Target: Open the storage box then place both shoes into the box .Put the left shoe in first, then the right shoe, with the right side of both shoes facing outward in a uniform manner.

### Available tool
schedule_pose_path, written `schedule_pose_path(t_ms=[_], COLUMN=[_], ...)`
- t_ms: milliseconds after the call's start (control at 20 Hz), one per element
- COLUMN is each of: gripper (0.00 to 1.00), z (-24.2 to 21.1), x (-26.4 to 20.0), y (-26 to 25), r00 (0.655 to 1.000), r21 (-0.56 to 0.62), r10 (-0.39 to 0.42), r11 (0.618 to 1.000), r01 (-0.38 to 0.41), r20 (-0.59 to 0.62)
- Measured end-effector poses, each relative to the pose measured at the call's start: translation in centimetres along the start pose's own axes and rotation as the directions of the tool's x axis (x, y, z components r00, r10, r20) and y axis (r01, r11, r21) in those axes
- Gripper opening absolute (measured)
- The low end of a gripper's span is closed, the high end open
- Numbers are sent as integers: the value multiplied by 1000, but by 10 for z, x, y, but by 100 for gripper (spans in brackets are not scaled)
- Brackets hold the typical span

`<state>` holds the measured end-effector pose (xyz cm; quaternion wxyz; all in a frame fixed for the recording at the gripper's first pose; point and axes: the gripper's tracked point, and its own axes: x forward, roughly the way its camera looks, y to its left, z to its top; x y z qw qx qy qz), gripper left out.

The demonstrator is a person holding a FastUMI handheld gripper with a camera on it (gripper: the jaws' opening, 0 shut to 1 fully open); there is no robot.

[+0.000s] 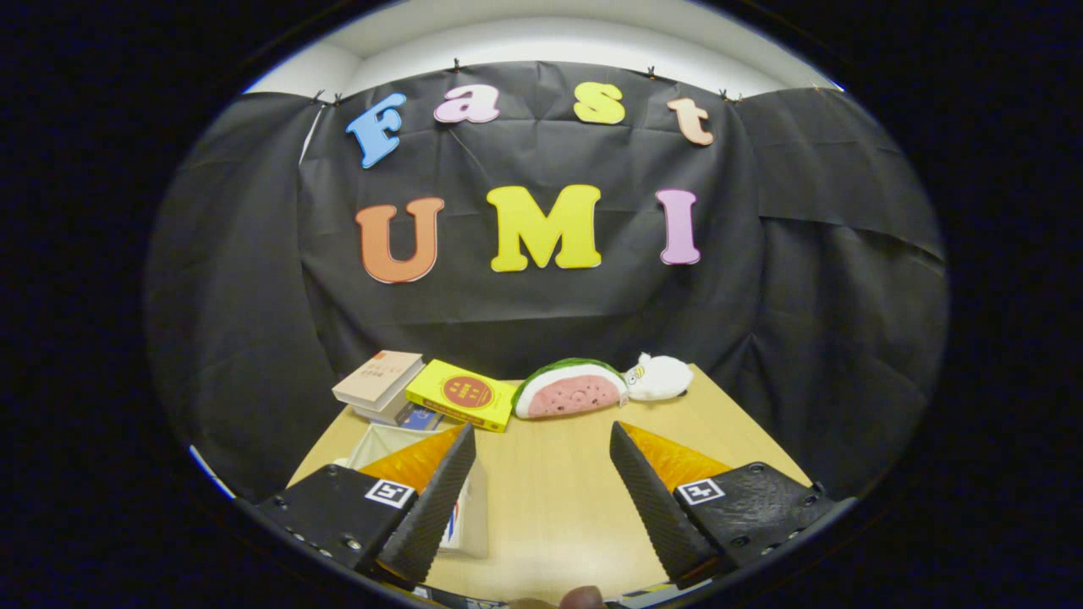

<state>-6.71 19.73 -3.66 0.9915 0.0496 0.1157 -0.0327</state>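
Gripper view: the hand-held gripper (541, 457) hangs above the desk (550, 491) with its fingers spread wide and nothing between them. The white storage box (385, 440) sits at ten o'clock, partly under one finger. Toward twelve o'clock lie a yellow book (461, 395), a watermelon plush (571, 389) and a white plush toy (660, 377).

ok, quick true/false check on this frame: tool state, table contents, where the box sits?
1. The tool is open, nothing between its fingers. True.
2. A watermelon-slice plush lies on the table beyond the fingers. True.
3. The white plush sits on the books. False: it lies beside the watermelon plush.
4. The yellow book stands upright. False: it lies flat, next to the book stack.
5. A white box sits behind one finger. True.
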Motion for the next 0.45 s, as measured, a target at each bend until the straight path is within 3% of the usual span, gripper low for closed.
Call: schedule_pose_path(t_ms=[450], gripper=[96], z=[-9], x=[-12], y=[-14], r00=[995], r21=[32], r10=[8], r11=[999], r01=[-11], r20=[95])
